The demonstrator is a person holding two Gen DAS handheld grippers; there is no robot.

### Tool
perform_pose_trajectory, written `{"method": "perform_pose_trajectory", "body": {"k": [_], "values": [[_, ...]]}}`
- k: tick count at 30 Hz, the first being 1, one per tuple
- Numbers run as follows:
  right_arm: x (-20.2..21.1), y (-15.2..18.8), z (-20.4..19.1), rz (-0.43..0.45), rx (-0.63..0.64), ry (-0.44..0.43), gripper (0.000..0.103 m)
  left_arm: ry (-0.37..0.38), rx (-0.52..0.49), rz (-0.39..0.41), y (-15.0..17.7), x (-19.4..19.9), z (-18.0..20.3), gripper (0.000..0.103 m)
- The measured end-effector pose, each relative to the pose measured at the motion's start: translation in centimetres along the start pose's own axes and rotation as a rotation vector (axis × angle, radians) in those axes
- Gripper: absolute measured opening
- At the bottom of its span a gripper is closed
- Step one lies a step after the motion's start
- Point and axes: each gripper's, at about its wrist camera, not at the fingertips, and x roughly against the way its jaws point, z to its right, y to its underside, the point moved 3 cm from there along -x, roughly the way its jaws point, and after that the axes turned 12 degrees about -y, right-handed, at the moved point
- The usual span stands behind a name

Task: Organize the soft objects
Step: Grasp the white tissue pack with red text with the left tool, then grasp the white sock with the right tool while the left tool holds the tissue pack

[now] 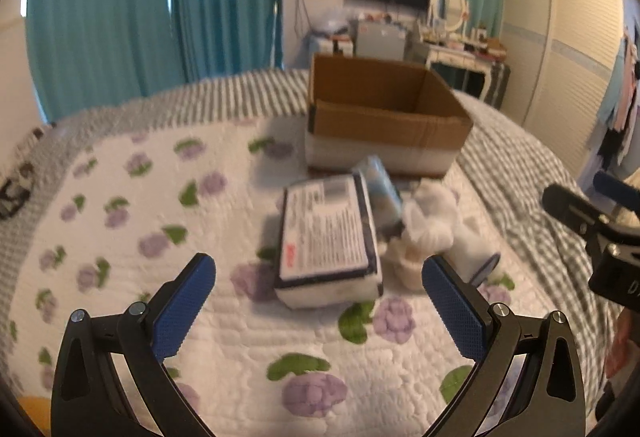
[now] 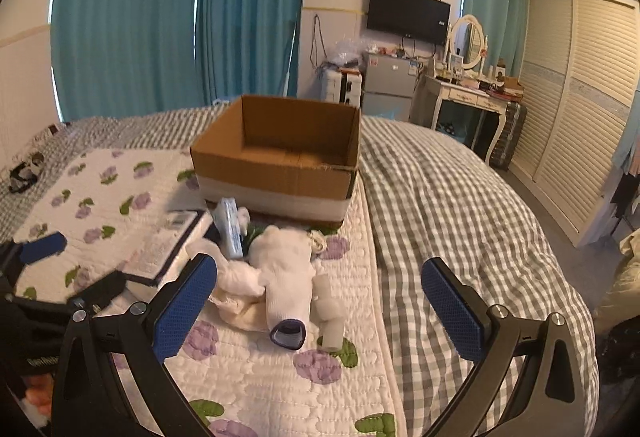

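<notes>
An open cardboard box (image 1: 384,117) (image 2: 280,165) stands on the bed. In front of it lie a white tissue pack with a printed label (image 1: 326,241) (image 2: 168,253), a small light-blue pack (image 1: 380,189) (image 2: 230,227), a heap of white socks and cloth (image 1: 428,225) (image 2: 286,277) and a small white roll (image 2: 330,317). My left gripper (image 1: 318,301) is open and empty, just short of the tissue pack. My right gripper (image 2: 318,301) is open and empty, above the quilt near the socks. The left gripper also shows in the right wrist view (image 2: 60,269), and the right gripper in the left wrist view (image 1: 592,221).
The items lie on a white flowered quilt (image 1: 120,237) (image 2: 280,389) over a grey checked blanket (image 2: 460,221). Teal curtains, a wall TV, a small fridge, a dressing table and a louvred wardrobe (image 2: 580,97) stand beyond the bed. A dark object (image 2: 24,169) lies at the far left.
</notes>
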Motion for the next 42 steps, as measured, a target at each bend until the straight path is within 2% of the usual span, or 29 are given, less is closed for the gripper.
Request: {"method": "perform_pose_trajectory", "body": {"k": [11, 16, 18, 22, 27, 32, 35, 37, 38, 42], "values": [[-4.7, 1.3, -1.4, -0.098, 0.015, -0.002, 0.103, 0.045, 0.021, -0.109, 1.3, -6.5, 0.5, 0.103], [-6.2, 1.7, -2.1, -0.125, 0.028, 0.0, 0.103, 0.105, 0.027, -0.124, 1.2, -7.9, 0.7, 0.102], [-6.5, 1.8, -2.2, -0.131, 0.031, 0.001, 0.103, 0.144, 0.022, -0.107, 1.1, -7.9, 0.8, 0.084], [-7.1, 1.8, -2.6, -0.14, 0.027, -0.003, 0.102, 0.16, 0.016, -0.074, 0.9, -7.2, -0.1, 0.082], [-8.4, 1.7, -3.5, -0.164, 0.024, -0.034, 0.099, 0.105, 0.001, -0.019, 0.2, -6.1, -2.0, 0.082], [-10.5, 2.0, -5.0, -0.199, 0.037, -0.061, 0.09, 0.081, 0.009, -0.021, -0.2, -6.4, -3.3, 0.082], [-12.2, 2.8, -5.4, -0.252, 0.04, -0.061, 0.071, 0.072, 0.006, -0.028, 0.0, -6.7, -3.5, 0.082], [-12.7, 3.2, -5.4, -0.263, 0.035, -0.052, 0.043, 0.073, 0.013, -0.032, 0.1, -6.9, -3.7, 0.082], [-12.7, 3.2, -5.5, -0.26, 0.034, -0.043, 0.04, 0.071, 0.018, -0.034, 0.1, -7.0, -3.8, 0.082], [-11.6, 2.8, -5.5, -0.225, 0.015, -0.064, 0.04, 0.054, 0.012, -0.05, 0.4, -7.0, -3.9, 0.082]]}}
